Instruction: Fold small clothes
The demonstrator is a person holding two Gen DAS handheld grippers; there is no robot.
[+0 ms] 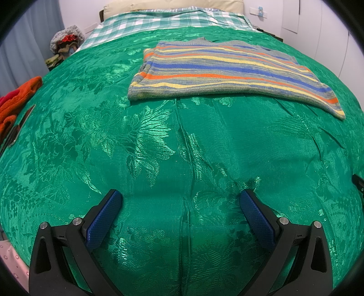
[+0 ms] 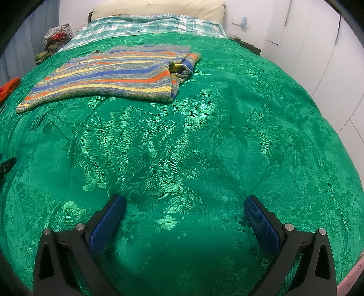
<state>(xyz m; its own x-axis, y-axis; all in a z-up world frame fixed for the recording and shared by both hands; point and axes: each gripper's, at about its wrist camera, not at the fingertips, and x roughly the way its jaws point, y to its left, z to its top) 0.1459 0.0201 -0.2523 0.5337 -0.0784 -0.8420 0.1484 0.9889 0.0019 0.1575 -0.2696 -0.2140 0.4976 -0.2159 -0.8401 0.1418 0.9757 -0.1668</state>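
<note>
A striped knit sweater (image 1: 218, 70), in blue, orange, yellow and grey, lies flat and partly folded on the green bedspread (image 1: 159, 148). In the right wrist view the same sweater (image 2: 113, 75) sits far left, its sleeve tucked under at the right edge. My left gripper (image 1: 180, 195) hovers open above bare bedspread, well short of the sweater's near hem. My right gripper (image 2: 184, 201) is also open over the bedspread (image 2: 227, 136), with the sweater far ahead and to its left. Nothing is between either pair of blue pads.
Orange and red clothes (image 1: 16, 100) lie at the bed's left edge. A pile of garments (image 1: 64, 43) sits beyond the far left corner. A checked sheet (image 1: 159, 20) and a cream pillow (image 2: 159, 9) are at the head. White wardrobe doors (image 2: 318, 57) stand on the right.
</note>
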